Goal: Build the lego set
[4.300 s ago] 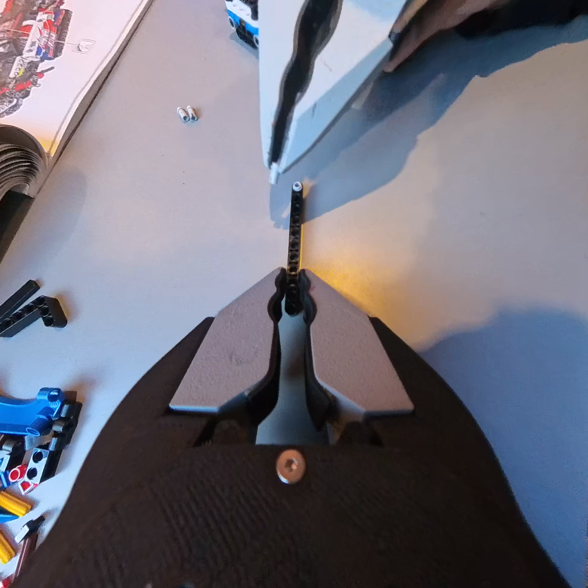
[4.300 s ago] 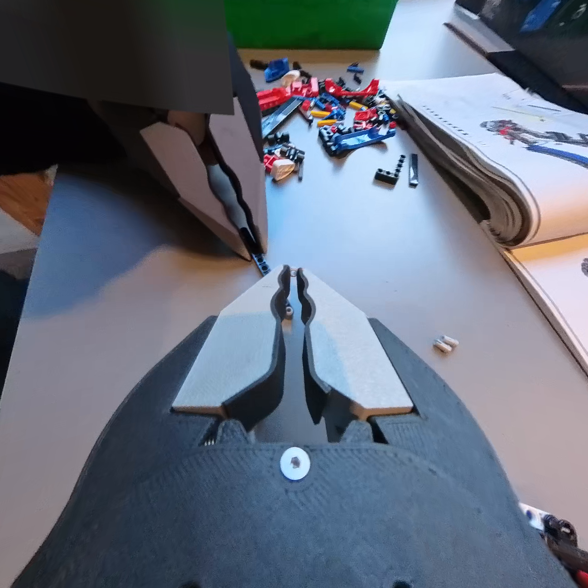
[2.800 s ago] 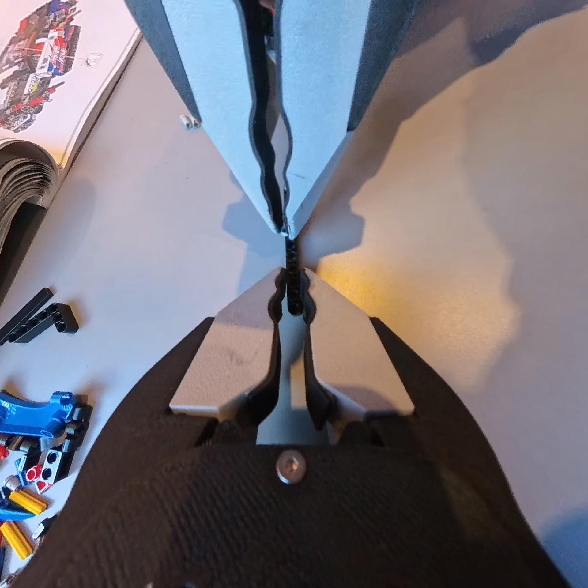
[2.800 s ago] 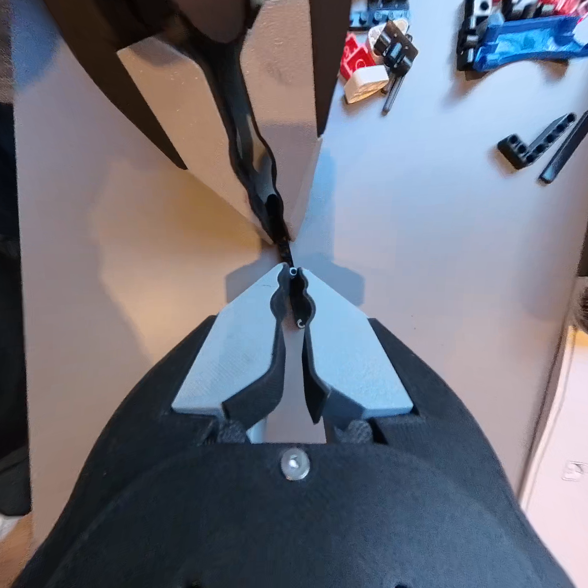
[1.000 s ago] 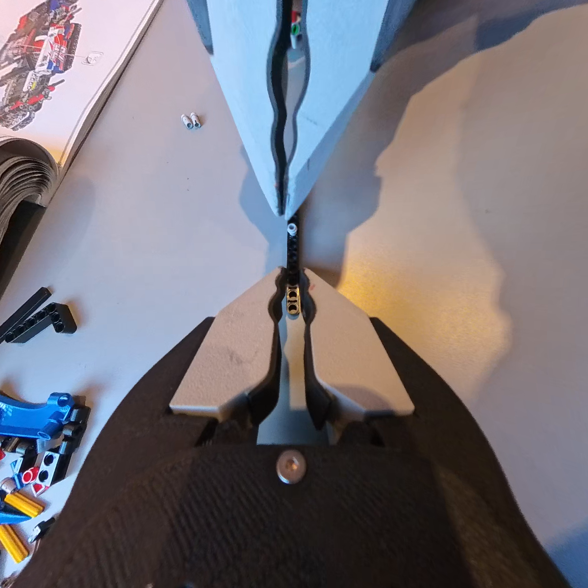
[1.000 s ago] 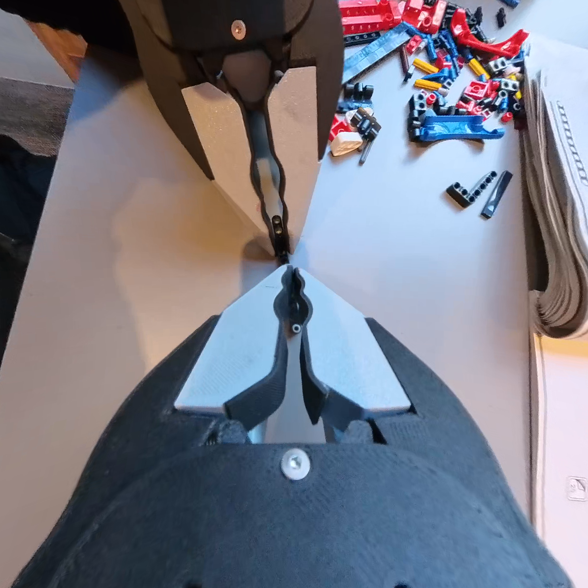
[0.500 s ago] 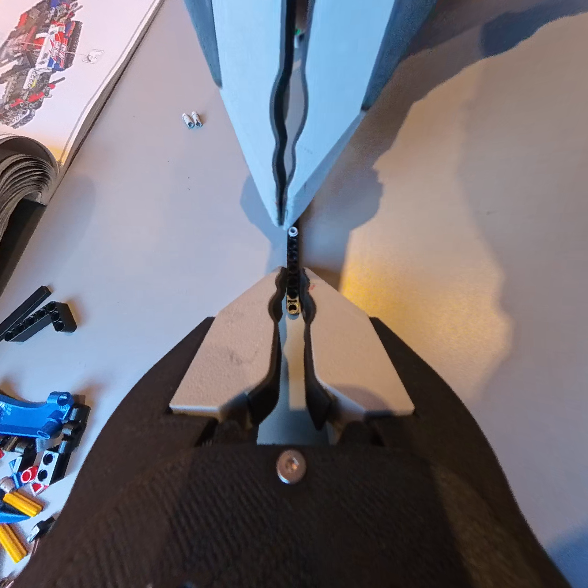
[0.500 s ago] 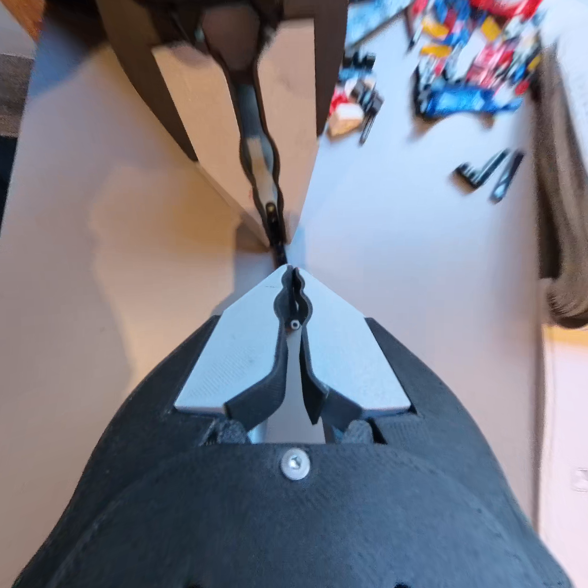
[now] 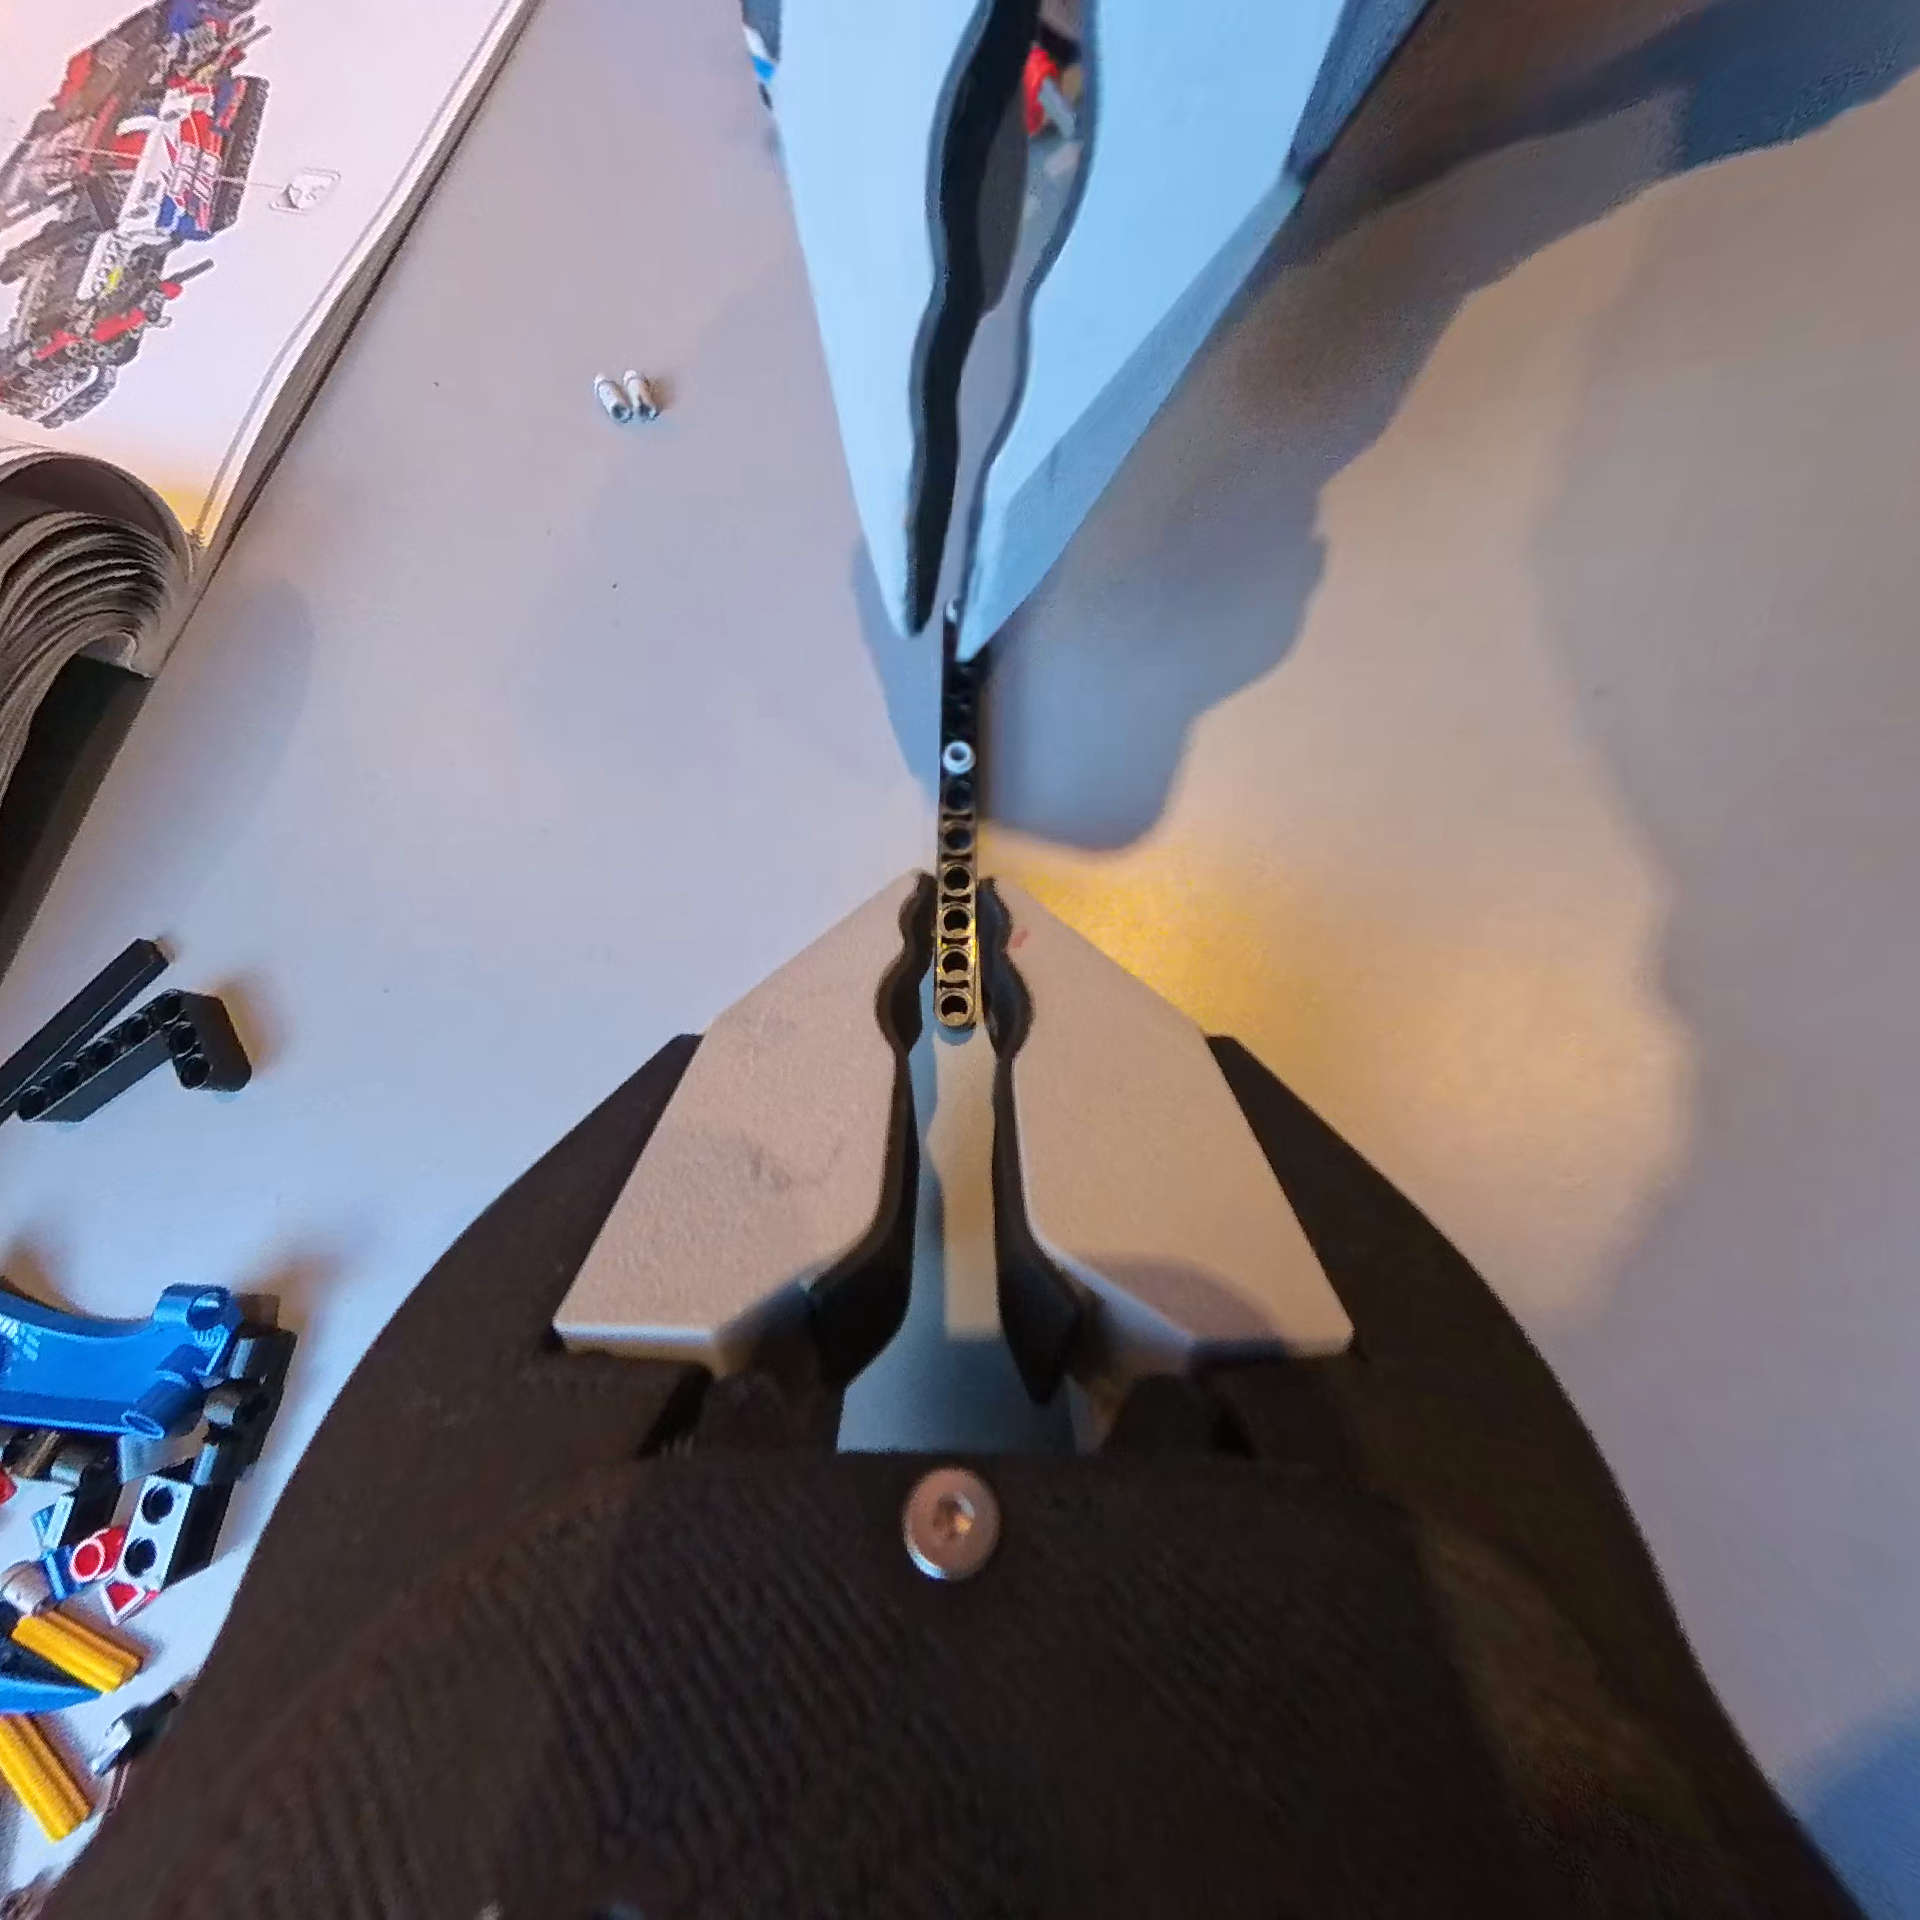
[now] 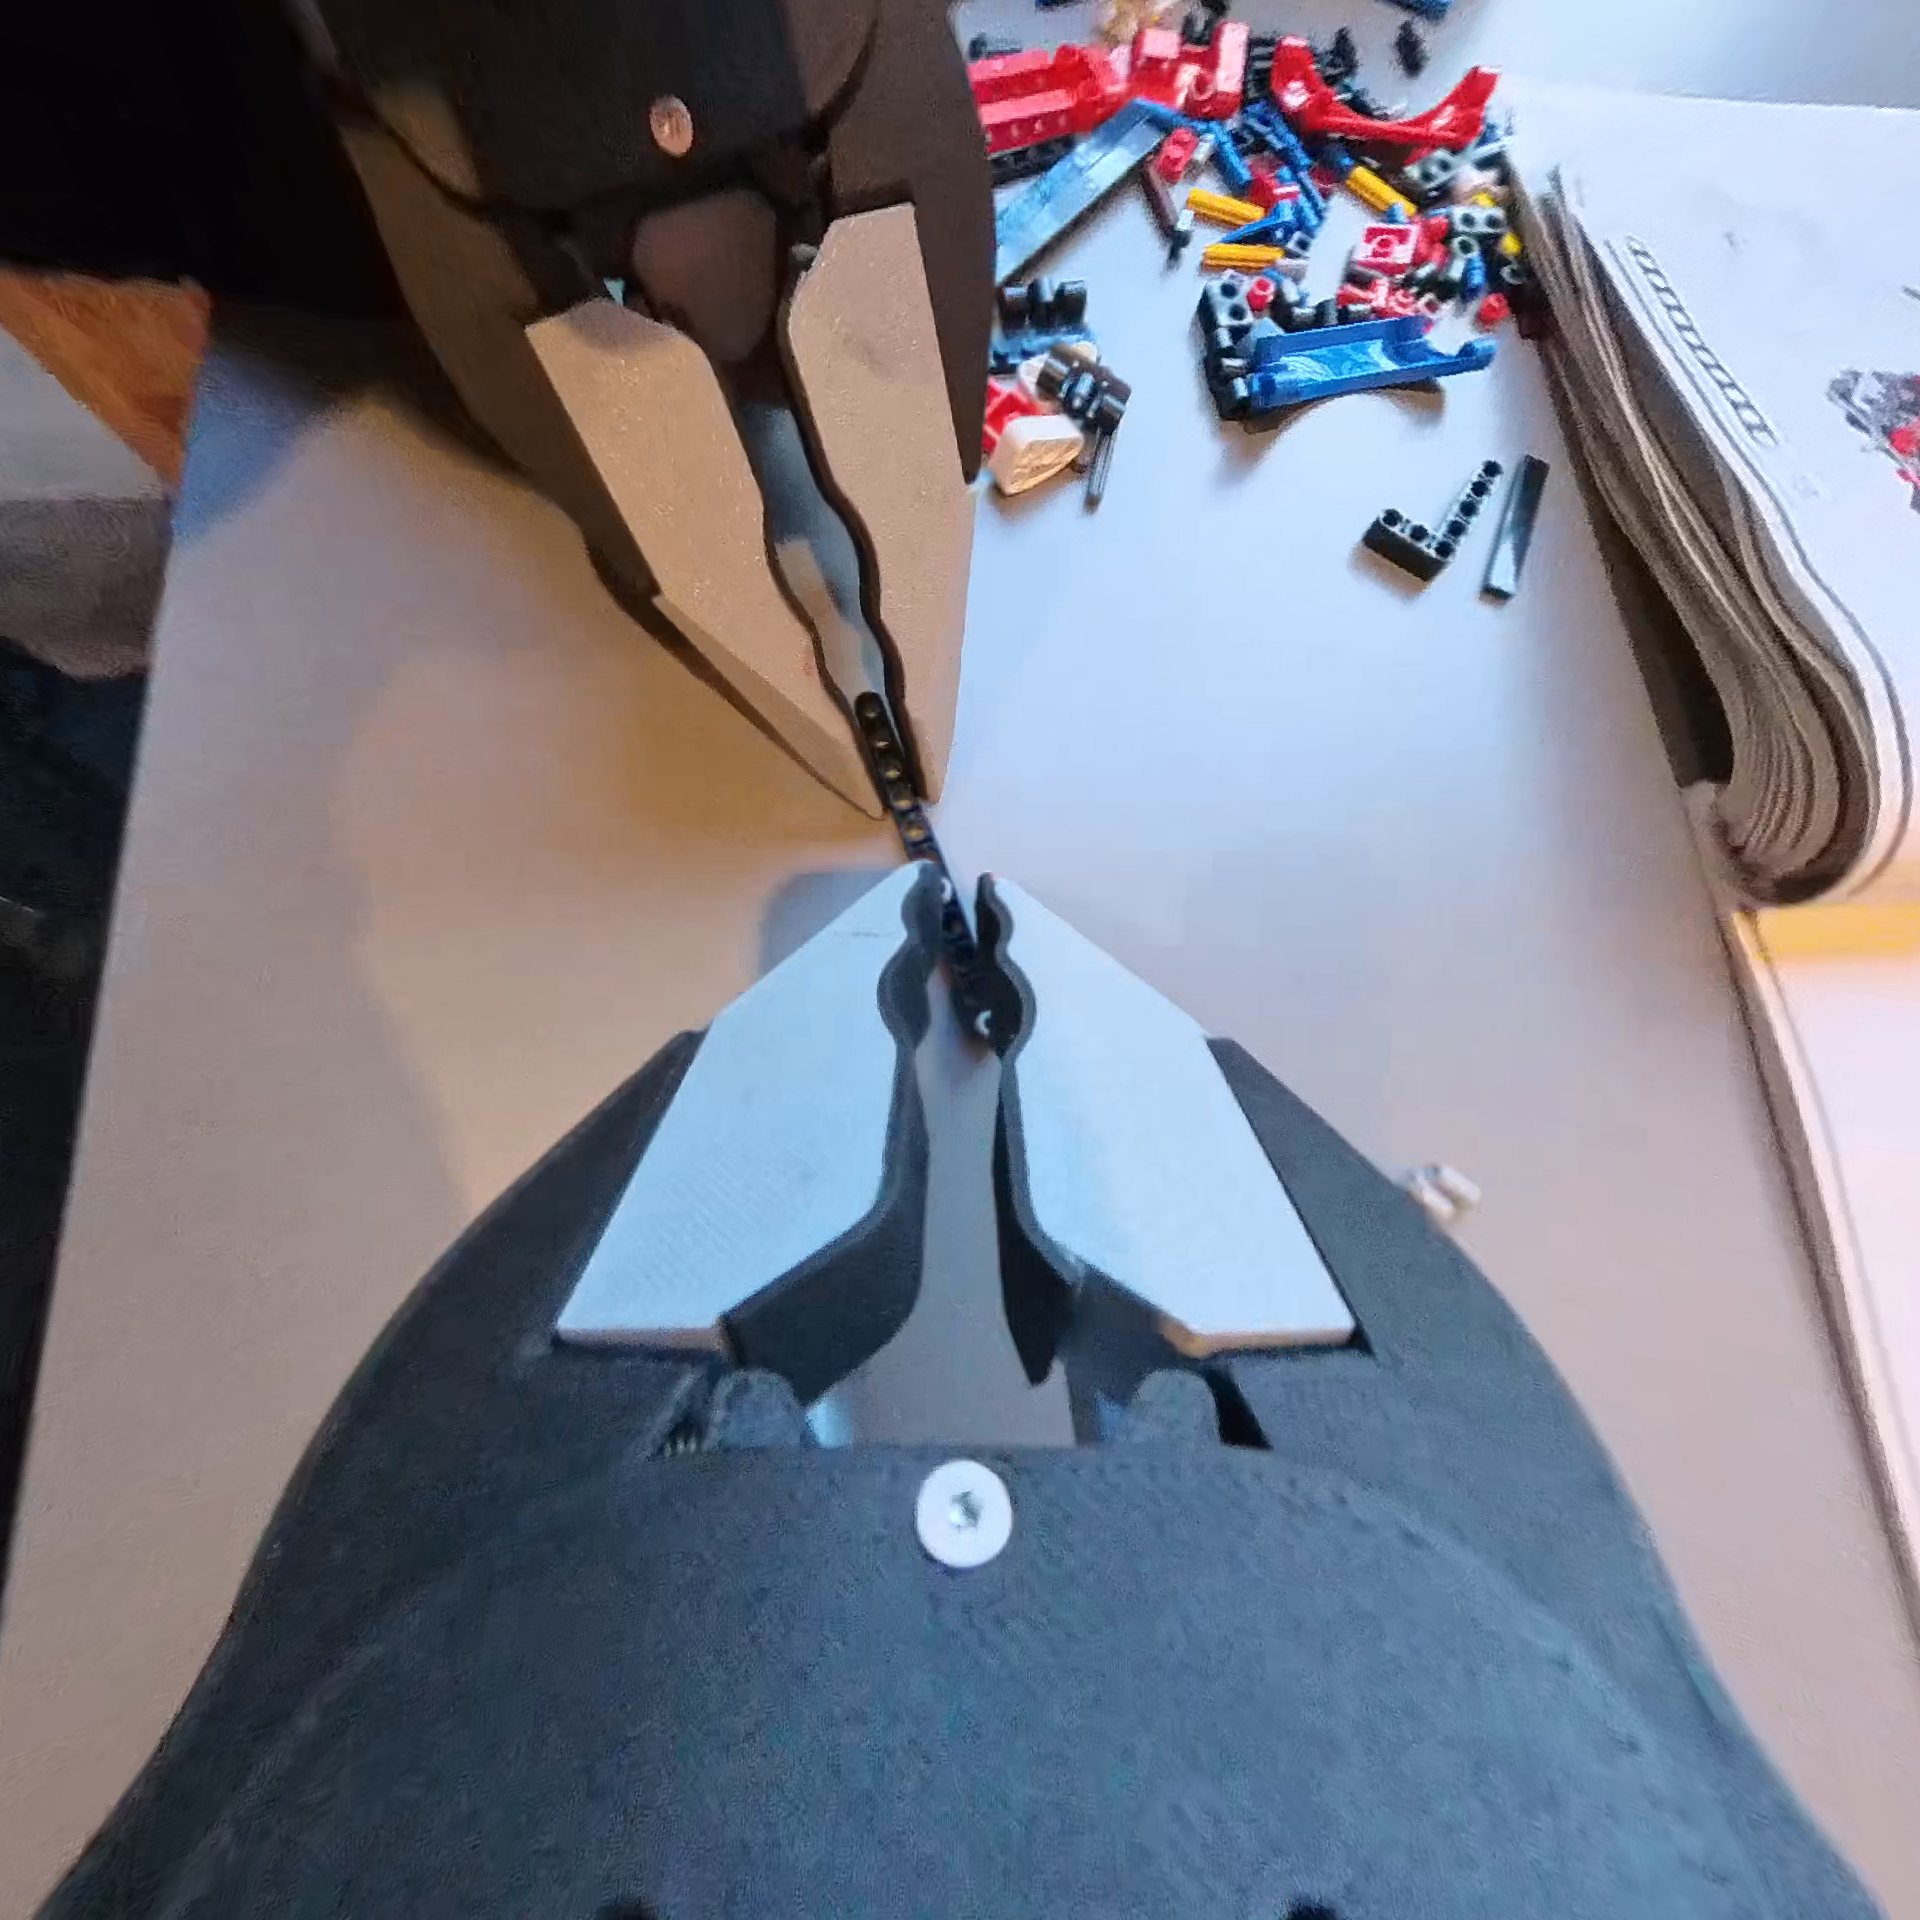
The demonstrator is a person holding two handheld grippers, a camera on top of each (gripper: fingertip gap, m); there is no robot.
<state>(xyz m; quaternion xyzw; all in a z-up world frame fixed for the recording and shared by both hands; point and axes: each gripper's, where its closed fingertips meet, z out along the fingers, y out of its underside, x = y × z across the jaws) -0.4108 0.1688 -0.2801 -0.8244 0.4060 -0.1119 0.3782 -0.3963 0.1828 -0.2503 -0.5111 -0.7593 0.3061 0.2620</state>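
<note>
Left wrist view shows us our left gripper [image 9: 954, 914] clamped on the near end of a thin black holed beam [image 9: 957, 831] above the desk [image 9: 520, 727], its far end between the right gripper [image 10: 956, 894], whose jaws look slightly parted; light and stiff, we judge, best held by its flat sides.

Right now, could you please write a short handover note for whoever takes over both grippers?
Left gripper: shut on one end of the black beam, held over the table.
Right gripper: open, its fingers astride the beam's far end; whether they touch it is unclear.
Done: one white pin sits in a beam hole.
Spare parts: two white pins lie near the manual; a black L-beam and the loose pile are on the left gripper's side.
Left: the rest of the build; follow the manual for the next part.
</note>
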